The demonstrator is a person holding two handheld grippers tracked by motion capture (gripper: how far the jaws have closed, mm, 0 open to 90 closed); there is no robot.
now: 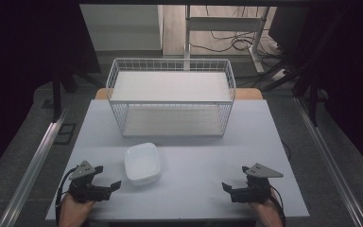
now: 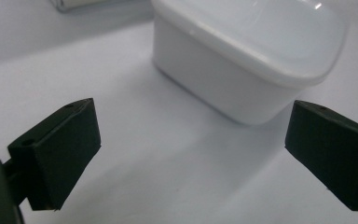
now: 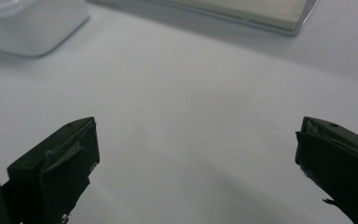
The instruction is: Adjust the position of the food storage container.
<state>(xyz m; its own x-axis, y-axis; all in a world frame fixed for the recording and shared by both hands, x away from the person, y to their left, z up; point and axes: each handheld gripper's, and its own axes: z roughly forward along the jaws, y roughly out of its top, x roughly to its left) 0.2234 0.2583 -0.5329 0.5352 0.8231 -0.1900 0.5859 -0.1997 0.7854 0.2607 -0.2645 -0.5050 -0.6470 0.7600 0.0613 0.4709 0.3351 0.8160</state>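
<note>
— On the desk (image 1: 194,189), what sits nearest the person?
— At the near left, a white square bowl (image 1: 142,163), empty, just in front of a white wire basket rack (image 1: 170,97).
— And the left hand-held gripper (image 1: 105,182)?
— Beside the bowl, apart from it, jaws spread wide with nothing between them; its own view looks across at the bowl's side.
— The right hand-held gripper (image 1: 234,188)?
— Near right, well apart from the bowl, jaws equally wide over bare desk, holding nothing.

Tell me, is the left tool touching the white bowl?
Apart. In the left gripper view, bare table lies between the open left tool and the white bowl.
</note>
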